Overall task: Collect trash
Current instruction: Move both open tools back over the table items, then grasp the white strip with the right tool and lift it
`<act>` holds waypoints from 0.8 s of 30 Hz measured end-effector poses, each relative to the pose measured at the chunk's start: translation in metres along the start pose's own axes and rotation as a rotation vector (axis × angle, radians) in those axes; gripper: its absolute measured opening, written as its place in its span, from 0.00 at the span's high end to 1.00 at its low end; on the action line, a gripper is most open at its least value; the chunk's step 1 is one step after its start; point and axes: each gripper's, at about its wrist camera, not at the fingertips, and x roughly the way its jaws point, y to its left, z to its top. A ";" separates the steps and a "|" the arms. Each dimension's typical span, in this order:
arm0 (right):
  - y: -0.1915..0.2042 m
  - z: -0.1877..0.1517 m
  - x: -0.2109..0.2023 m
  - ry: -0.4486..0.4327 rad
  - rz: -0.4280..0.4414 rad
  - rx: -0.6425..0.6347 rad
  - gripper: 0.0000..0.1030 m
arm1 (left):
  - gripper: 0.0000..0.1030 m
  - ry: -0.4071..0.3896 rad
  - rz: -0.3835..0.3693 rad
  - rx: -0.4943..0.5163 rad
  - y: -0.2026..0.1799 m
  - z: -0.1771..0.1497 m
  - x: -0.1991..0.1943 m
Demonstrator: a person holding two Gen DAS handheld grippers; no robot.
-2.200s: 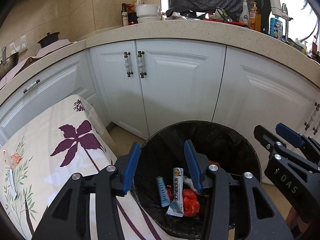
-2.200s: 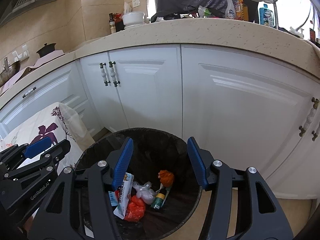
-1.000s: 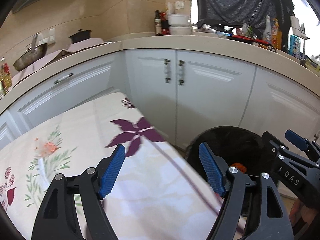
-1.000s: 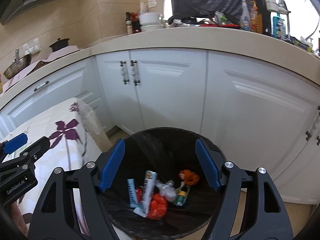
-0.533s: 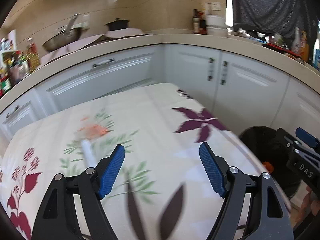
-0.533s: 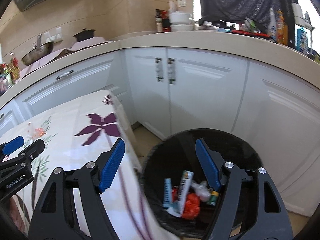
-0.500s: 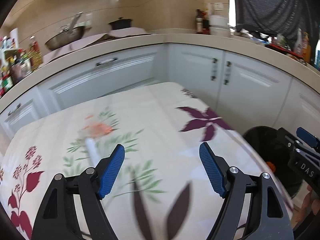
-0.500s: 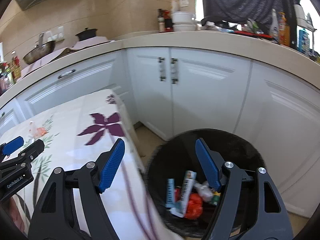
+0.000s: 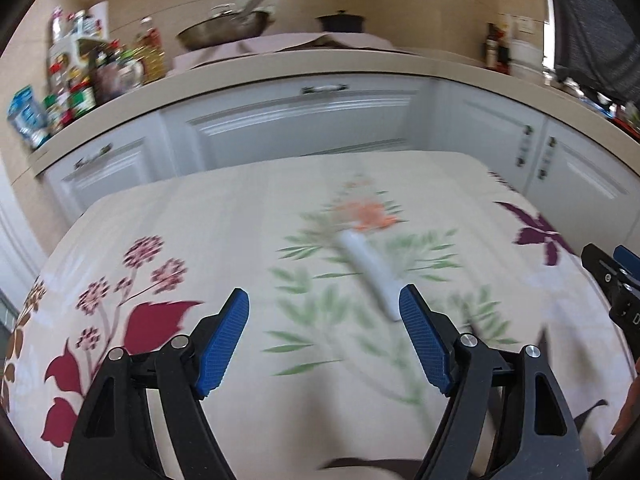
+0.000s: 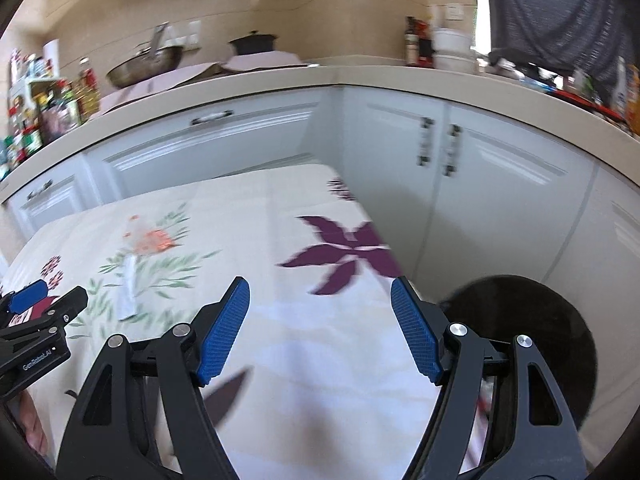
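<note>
A white tube-shaped piece of trash [image 9: 370,270] lies on the floral tablecloth [image 9: 240,216], with an orange crumpled wrapper [image 9: 370,216] just beyond it. My left gripper [image 9: 324,336] is open and empty above the cloth, the tube just ahead near its right finger. In the right wrist view the white tube [image 10: 129,290] and the orange wrapper [image 10: 154,240] lie far left. My right gripper [image 10: 320,330] is open and empty over the table's right part. The black-lined trash bin [image 10: 532,332] stands on the floor to its right.
White cabinets [image 9: 304,120] under a beige counter run behind the table. A wok [image 9: 224,32], a dark pot [image 9: 340,22] and bottles [image 9: 80,84] stand on the counter. The table's right edge [image 10: 384,248] drops toward the bin.
Both grippers have swung left from the bin toward the table. The white tube and orange wrapper now lie ahead of my left gripper. Both stay open and empty.
</note>
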 end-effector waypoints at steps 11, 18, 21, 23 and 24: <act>0.086 0.006 0.023 0.043 0.126 -0.116 0.31 | 0.27 0.021 0.070 -0.089 0.069 -0.004 0.008; 0.127 0.006 0.037 0.093 0.179 -0.182 0.31 | 0.27 0.039 0.095 -0.128 0.098 -0.007 0.014; 0.140 0.006 0.046 0.127 0.194 -0.206 0.32 | 0.27 0.050 0.095 -0.150 0.108 -0.007 0.016; 0.147 0.005 0.050 0.147 0.198 -0.221 0.33 | 0.27 0.052 0.097 -0.156 0.112 -0.007 0.016; 0.150 0.005 0.054 0.161 0.198 -0.229 0.36 | 0.27 0.054 0.096 -0.160 0.114 -0.007 0.016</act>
